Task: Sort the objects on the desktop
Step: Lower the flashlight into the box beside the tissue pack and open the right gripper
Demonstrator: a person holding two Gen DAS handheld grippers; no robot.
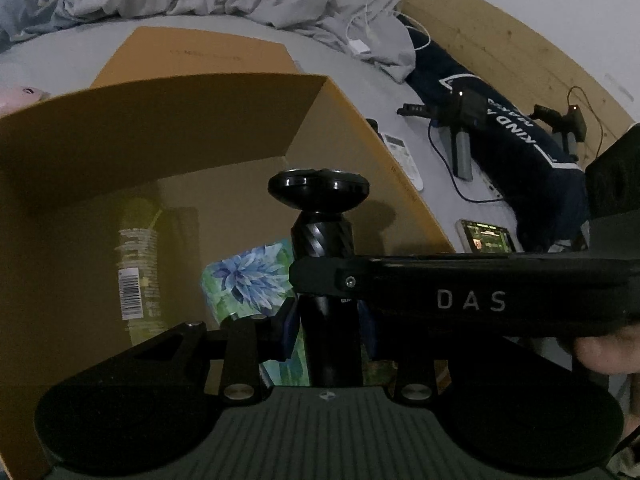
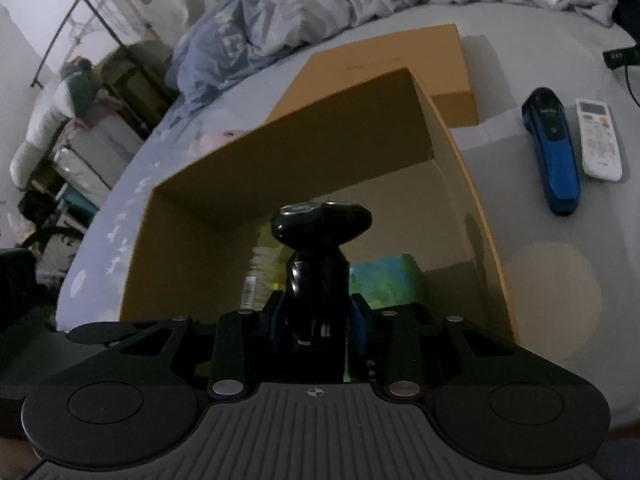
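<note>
Black shaver (image 2: 316, 276) is pinched in both my tongs at once: the right tongs (image 2: 316, 320) clamp its lower body, and the left tongs (image 1: 326, 316) are pressed onto the same handle, with the right tool crossing in front of my left camera. Its long axis runs straight out along the fingers, head pointing away from me, and it hangs directly over the open mouth of the orange cardboard box (image 2: 460, 184), so the way in is down and slightly forward. Neither hand is nearer; both hold it.

Counting now. One box, and inside it one green bottle (image 1: 138, 264) lying along the left wall and one flowered packet (image 1: 248, 276) near the middle of the floor. One flat orange lid (image 2: 400, 56) sits on the bed beyond the box's far edge. Off the box's right edge, on the grey sheet, lie one blue trimmer (image 2: 554, 152) and one white remote (image 2: 600, 140), side by side. One phone (image 1: 486, 236) glows farther right.
</note>
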